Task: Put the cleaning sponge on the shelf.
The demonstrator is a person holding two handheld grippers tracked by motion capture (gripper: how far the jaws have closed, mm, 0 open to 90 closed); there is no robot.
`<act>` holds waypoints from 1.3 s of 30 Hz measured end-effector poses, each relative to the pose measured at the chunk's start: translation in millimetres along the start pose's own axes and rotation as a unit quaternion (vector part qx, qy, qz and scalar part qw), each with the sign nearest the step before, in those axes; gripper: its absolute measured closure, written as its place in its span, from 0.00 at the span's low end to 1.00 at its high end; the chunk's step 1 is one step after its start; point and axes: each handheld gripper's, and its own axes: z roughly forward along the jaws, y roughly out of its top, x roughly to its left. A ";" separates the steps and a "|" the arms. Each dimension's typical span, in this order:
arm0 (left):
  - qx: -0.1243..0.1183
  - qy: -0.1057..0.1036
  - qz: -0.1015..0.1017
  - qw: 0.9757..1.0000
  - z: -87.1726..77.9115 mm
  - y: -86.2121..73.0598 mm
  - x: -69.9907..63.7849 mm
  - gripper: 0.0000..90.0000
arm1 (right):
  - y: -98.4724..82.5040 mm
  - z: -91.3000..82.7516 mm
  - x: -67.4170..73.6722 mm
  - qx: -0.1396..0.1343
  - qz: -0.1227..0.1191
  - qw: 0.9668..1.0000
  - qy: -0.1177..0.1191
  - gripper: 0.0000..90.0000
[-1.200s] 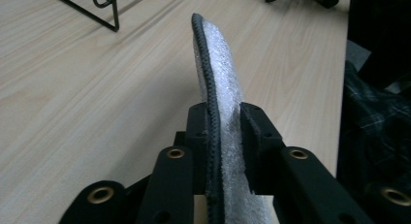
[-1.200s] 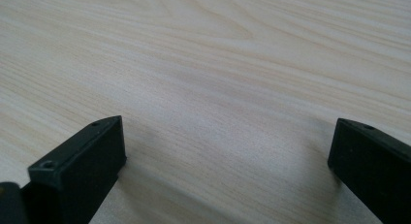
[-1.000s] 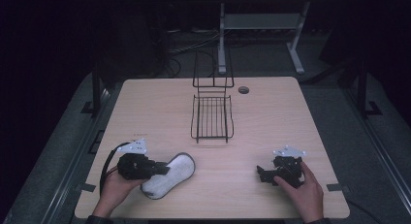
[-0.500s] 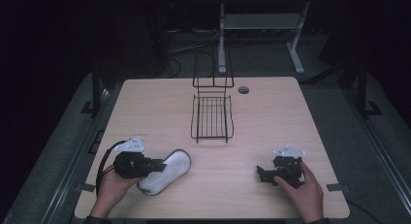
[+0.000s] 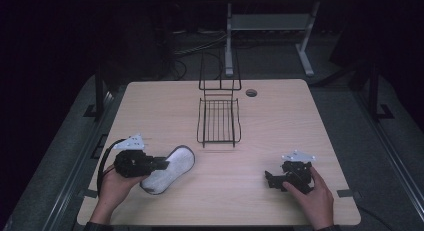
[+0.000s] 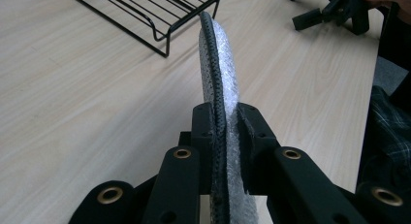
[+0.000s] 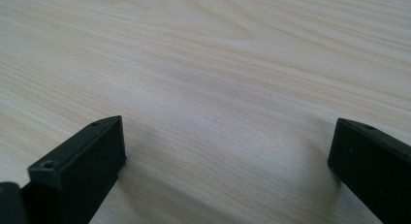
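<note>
The left gripper has its fingers clenched on a white slipper, held on edge just above the bench. Beyond its toe stands a wire rack. The right gripper rests with fingers spread, nothing between them.

Overhead and two close gripper views share the table.

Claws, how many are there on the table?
2. The left claw is near the table's front left corner, clamped on a white fuzzy insole. The right claw is near the front right corner, open with nothing in it.
</note>
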 end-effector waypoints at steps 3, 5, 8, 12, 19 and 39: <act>-0.006 -0.004 -0.005 1.000 0.7 3.1 1.4 0.87 | 0.0 0.0 0.0 0.000 0.000 1.000 0.000 0.00; -0.011 -0.004 -0.007 1.000 1.1 5.7 1.3 0.87 | 0.0 0.0 0.0 0.000 0.000 1.000 0.000 0.00; -0.015 -0.004 -0.005 1.000 1.2 8.9 2.7 0.87 | 0.0 -0.1 0.1 0.000 0.001 1.000 0.000 0.00; -0.020 -0.002 -0.008 1.000 1.5 11.4 4.7 0.87 | 0.0 -0.1 0.1 0.000 0.001 1.000 0.000 0.00; -0.028 -0.003 -0.009 1.000 3.1 20.1 8.9 0.87 | 0.0 0.0 0.1 0.000 0.001 1.000 0.000 0.00; -0.052 0.009 -0.003 0.999 9.2 47.3 18.1 0.87 | 0.1 0.0 0.2 0.000 0.002 1.000 0.000 0.00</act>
